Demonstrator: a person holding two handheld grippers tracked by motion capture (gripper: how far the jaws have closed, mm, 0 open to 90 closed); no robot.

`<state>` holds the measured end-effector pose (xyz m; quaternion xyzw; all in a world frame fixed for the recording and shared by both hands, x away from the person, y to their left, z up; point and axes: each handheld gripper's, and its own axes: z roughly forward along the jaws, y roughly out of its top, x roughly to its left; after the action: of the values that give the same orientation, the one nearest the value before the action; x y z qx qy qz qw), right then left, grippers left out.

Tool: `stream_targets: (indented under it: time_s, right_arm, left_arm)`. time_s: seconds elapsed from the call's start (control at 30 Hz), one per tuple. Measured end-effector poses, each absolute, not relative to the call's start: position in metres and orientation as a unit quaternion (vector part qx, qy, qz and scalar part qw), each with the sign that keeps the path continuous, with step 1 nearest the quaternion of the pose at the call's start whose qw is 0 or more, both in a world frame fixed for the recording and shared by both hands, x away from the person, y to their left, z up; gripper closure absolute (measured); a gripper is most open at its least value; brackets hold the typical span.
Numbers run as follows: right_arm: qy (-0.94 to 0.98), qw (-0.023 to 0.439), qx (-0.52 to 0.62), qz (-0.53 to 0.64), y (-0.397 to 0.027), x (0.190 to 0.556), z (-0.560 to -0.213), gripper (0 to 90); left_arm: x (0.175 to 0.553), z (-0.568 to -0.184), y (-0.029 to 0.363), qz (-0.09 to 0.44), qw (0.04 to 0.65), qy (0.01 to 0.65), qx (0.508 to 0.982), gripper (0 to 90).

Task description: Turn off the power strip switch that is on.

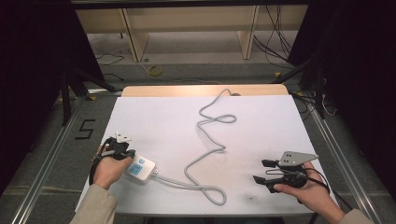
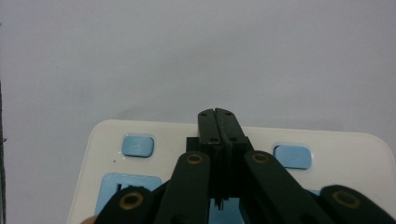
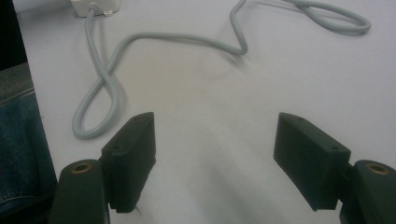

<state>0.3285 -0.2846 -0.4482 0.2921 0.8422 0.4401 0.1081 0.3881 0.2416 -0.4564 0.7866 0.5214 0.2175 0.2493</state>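
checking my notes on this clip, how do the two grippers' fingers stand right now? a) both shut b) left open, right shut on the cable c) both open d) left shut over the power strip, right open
d: the left gripper has its fingers pressed together above the power strip, while the right gripper fingers stand wide apart over the bare table.

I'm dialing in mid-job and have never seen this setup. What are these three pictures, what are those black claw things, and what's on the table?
A person stands at a white table holding a two-jaw tool in each hand. The high view looks down from above; the other two pictures come from cameras riding on each tool. The left tool has its jaws shut together and sits over a white power strip with blue buttons, holding nothing. The right tool has its jaws wide open over bare table. The strip's grey cable snakes in loops across the table.
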Motion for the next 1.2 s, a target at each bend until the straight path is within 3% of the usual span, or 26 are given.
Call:
stream_targets:
  time_s: [0.97,1.2]
  right_arm:
    - [0.842,0.108,0.293,0.441,-0.2849,0.3276,-0.4479,30.0]
    - [0.843,0.107,0.291,0.44,-0.2845,0.3284,-0.4484,30.0]
  left_arm:
    - [0.394,-0.4535,0.2397,0.202,0.234,0.535,0.786,90.0]
    - [0.3926,-0.4534,0.2383,0.231,0.198,0.518,0.799,90.0]
